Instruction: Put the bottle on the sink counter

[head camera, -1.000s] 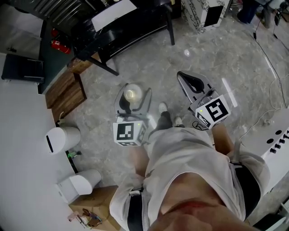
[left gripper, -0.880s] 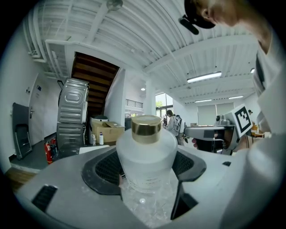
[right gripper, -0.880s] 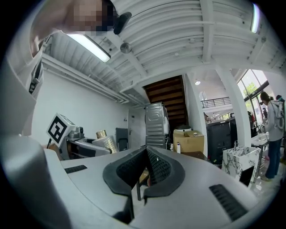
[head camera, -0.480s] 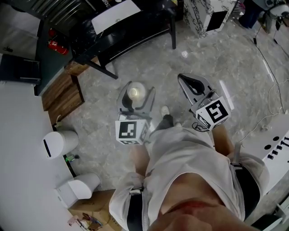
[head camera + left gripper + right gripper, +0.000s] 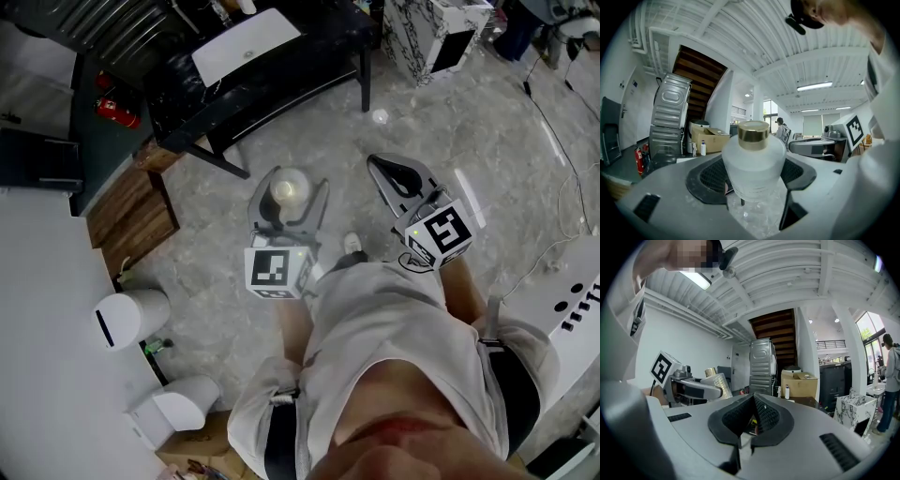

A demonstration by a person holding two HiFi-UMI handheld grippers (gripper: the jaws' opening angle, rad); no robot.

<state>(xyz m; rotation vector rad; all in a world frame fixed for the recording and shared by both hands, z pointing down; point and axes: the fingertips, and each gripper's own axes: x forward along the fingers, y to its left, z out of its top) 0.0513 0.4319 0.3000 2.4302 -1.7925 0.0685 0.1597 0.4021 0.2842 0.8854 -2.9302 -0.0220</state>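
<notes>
The bottle (image 5: 753,161) is a squat frosted-white one with a gold cap, held upright between my left gripper's (image 5: 752,185) jaws, which are shut on its body. In the head view the bottle (image 5: 289,191) shows from above, with the left gripper (image 5: 292,182) held over the grey floor in front of the person. The sink counter (image 5: 309,42) is black with a white basin (image 5: 246,47) and stands at the top of that view, well apart from the bottle. My right gripper (image 5: 381,165) hangs to the right, shut and empty (image 5: 753,414). The right gripper view also catches the bottle (image 5: 718,383) at its left.
A marbled white box (image 5: 433,30) stands right of the counter. Wooden steps (image 5: 136,195) and a red extinguisher (image 5: 111,110) lie at the left, two white bins (image 5: 131,315) below them. Cables (image 5: 562,141) trail on the floor at right. The person's shoe (image 5: 353,244) is between the grippers.
The counter and its white basin have come further into the head view as the person steps forward. Both grippers keep their places and holds.
</notes>
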